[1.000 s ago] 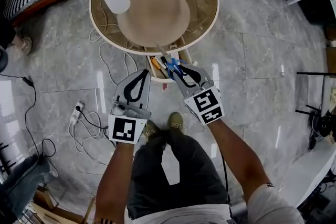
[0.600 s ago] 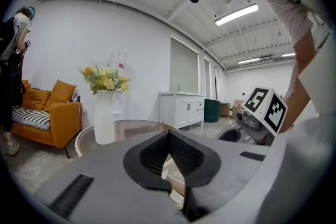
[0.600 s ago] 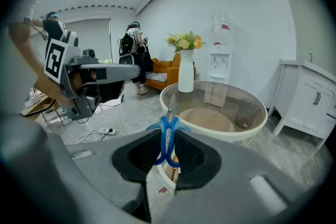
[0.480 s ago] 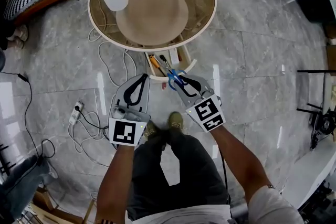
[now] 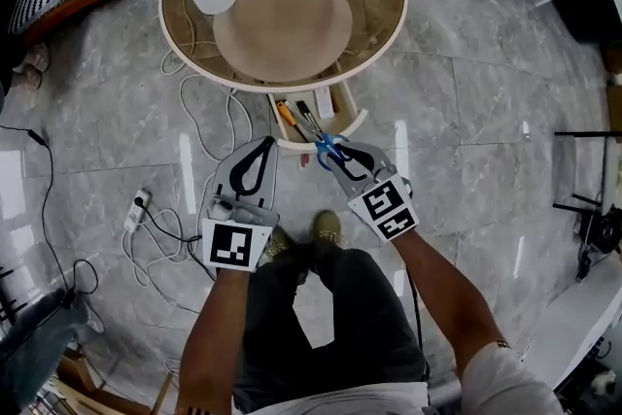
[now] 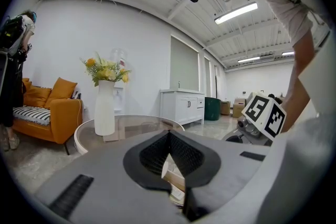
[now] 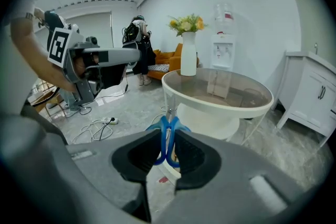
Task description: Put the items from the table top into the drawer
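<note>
Scissors (image 5: 325,144) are pinched by their blue handles in the right gripper (image 5: 333,151) fingers. The blades run straight ahead and down into the open drawer (image 5: 358,121) just past the tips. The left gripper (image 5: 260,143) fingers are pressed together, empty, alongside.

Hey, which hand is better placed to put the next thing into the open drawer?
Right. The right gripper grips the blue scissors just at the front rim of the drawer; the left gripper is shut, empty, off to one side.
</note>
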`<state>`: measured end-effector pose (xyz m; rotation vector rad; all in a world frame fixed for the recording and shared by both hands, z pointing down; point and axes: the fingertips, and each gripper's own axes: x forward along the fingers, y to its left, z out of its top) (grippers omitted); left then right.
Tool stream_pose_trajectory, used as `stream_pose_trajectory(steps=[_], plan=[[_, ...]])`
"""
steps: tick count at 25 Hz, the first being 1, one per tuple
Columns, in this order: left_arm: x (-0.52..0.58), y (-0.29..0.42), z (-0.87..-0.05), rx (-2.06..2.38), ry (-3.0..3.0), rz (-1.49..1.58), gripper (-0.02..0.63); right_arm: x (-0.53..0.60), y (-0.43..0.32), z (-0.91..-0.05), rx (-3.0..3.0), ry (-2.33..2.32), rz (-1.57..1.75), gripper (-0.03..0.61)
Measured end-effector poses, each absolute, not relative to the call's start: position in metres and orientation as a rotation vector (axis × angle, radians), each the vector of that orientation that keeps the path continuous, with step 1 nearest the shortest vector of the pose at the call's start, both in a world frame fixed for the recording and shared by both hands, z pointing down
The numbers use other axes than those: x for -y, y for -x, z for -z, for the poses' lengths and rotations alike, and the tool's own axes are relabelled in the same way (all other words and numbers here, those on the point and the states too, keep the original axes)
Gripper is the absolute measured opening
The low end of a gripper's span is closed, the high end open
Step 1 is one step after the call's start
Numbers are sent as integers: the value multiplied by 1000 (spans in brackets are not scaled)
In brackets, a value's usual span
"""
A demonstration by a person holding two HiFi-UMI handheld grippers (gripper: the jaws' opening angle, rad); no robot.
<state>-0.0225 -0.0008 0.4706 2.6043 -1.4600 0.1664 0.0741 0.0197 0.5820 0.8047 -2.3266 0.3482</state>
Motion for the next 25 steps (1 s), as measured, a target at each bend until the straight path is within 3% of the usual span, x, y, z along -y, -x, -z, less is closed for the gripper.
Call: stream_pose_trajectory(steps=[25], plan=[[62,43,-607,1484,-2626,-125,0,44,-69,-757,2225,-718,-337,83]])
